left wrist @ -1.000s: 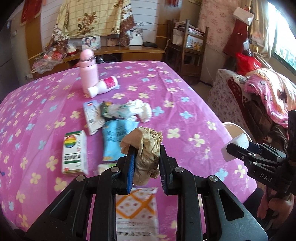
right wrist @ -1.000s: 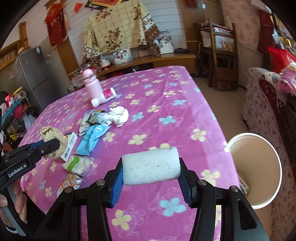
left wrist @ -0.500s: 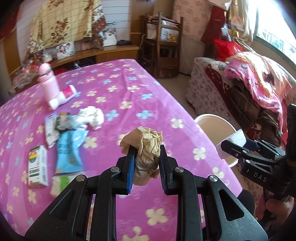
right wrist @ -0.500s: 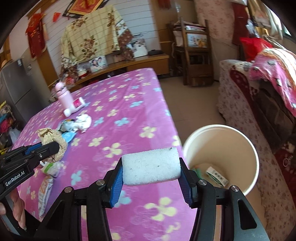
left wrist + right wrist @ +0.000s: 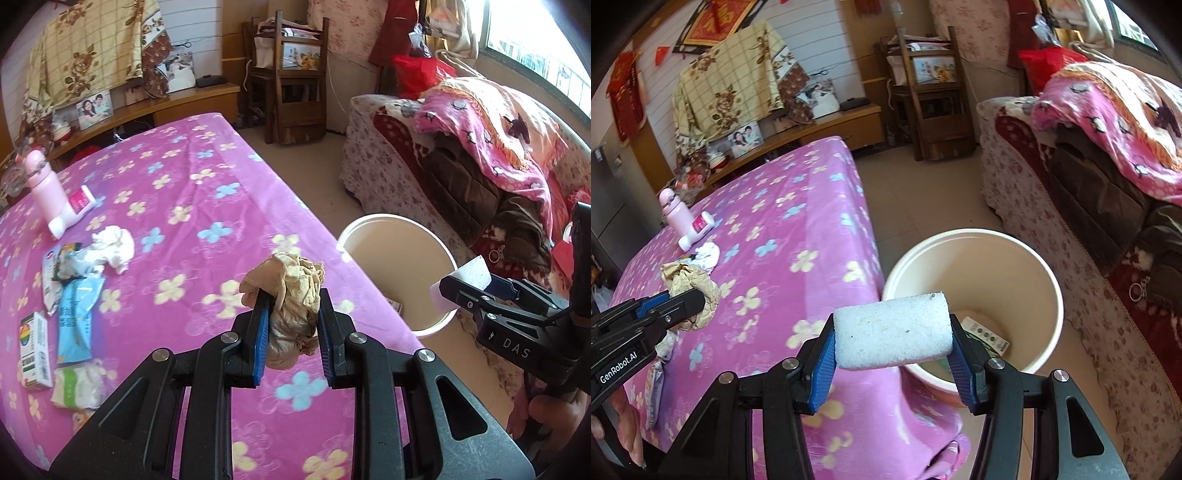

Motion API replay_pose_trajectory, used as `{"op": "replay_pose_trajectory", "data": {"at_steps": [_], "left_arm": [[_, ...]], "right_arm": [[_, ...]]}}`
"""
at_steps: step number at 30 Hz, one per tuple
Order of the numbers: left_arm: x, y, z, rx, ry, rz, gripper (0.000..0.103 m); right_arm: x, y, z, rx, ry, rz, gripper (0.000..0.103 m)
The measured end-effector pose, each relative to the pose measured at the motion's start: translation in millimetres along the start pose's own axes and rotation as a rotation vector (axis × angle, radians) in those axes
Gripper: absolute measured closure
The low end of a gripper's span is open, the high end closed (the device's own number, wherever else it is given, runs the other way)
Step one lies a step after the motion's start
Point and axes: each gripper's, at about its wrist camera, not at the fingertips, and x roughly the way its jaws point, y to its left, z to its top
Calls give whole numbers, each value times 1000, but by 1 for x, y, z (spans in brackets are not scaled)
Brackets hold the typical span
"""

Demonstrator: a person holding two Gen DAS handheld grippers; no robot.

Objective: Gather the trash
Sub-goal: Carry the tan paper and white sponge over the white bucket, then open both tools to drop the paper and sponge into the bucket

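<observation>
We hold two grippers over the near edge of a table [image 5: 207, 155] spread with a pink flowered cloth. Our left gripper [image 5: 291, 325] has its blue pads pinched nearly together on a tan wad [image 5: 291, 295] of crumpled paper, which bulges above and below the fingers. In the right wrist view that same wad [image 5: 694, 291] shows at the left, clamped above the cloth.

Our right gripper [image 5: 892, 354] stands about half open, its pads pressed on the two ends of a white foam block [image 5: 892, 334] that lies crosswise between them. The block sits over the near rim of a cream bin [image 5: 1049, 295], which stands on the floor just beside the table's edge. In the left wrist view the bin [image 5: 373, 221] lies to the right of the wad, with the block [image 5: 469, 273] over its far-right rim. Some packaging lies in the bottom of the bin.

More litter remains on the table, well left of the wad: a white tissue [image 5: 112, 243], a blue wrapper [image 5: 77, 314], a small box [image 5: 35, 350] and a green-and-white packet [image 5: 75, 384]. Beyond them a pink bottle [image 5: 42, 184] stands upright with a small white bottle [image 5: 74, 214] lying against it. A hand [image 5: 554, 417] grips the right gripper's handle at the lower right of the left wrist view.
</observation>
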Motion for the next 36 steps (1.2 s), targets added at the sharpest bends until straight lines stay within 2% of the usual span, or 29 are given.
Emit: {"op": "replay_pose_trajectory", "data": {"at_steps": [21, 31, 34, 35, 36], "left_arm": [[61, -54, 19, 61, 69, -45, 82], [89, -73, 31, 56, 107, -109, 82], [98, -75, 33, 30, 117, -157, 79], [100, -74, 34, 21, 122, -173, 74], [102, -74, 35, 6, 127, -191, 67]], "right_arm": [[34, -68, -10, 100, 61, -52, 50], [53, -87, -10, 136, 76, -61, 50], [59, -91, -9, 144, 75, -58, 46], [60, -92, -8, 146, 74, -59, 45], [63, -92, -8, 150, 79, -65, 40]]}}
